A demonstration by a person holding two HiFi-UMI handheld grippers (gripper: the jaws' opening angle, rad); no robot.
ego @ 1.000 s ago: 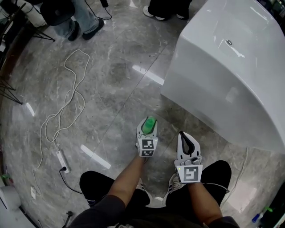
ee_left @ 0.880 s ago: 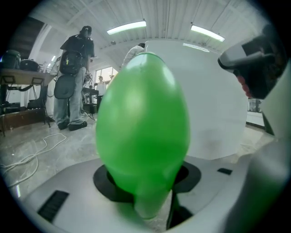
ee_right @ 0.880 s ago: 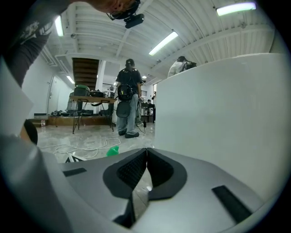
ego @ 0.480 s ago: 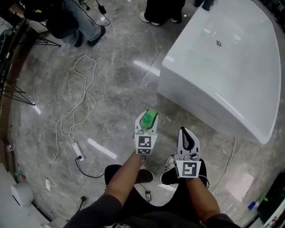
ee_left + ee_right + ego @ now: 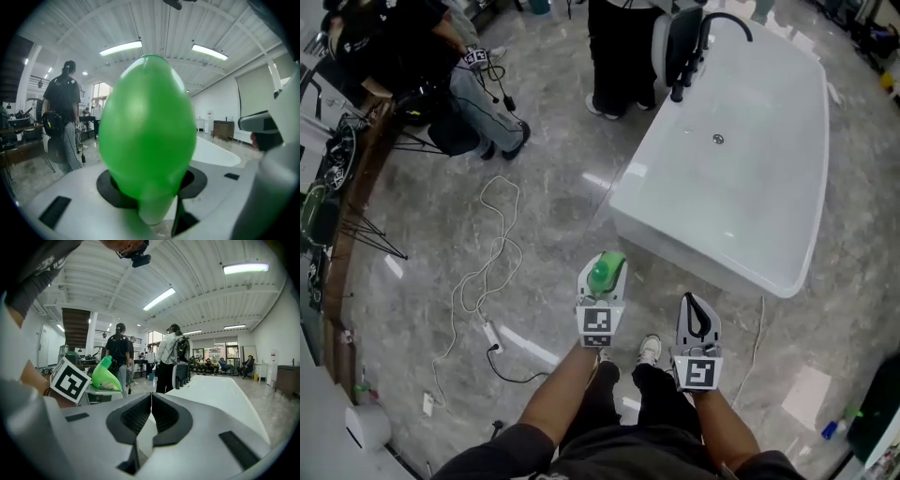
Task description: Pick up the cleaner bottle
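The green cleaner bottle (image 5: 606, 271) sits between the jaws of my left gripper (image 5: 602, 281), which is shut on it and held high above the floor. In the left gripper view the bottle (image 5: 149, 131) fills the middle of the picture, its neck down between the white jaws. The bottle (image 5: 107, 376) also shows at the left of the right gripper view, beside the left gripper's marker cube (image 5: 70, 379). My right gripper (image 5: 697, 317) hangs a little to the right of the left one, shut with nothing in it; its black pads (image 5: 136, 417) meet.
A white bathtub (image 5: 741, 169) with a black tap (image 5: 701, 37) stands ahead to the right. People (image 5: 623, 47) stand at its far end and at the upper left. A white cable and power strip (image 5: 490, 333) lie on the grey marble floor at the left.
Both grippers and the head have risen well up from the floor; the bathtub and floor look smaller and farther. The left gripper still holds the green bottle.
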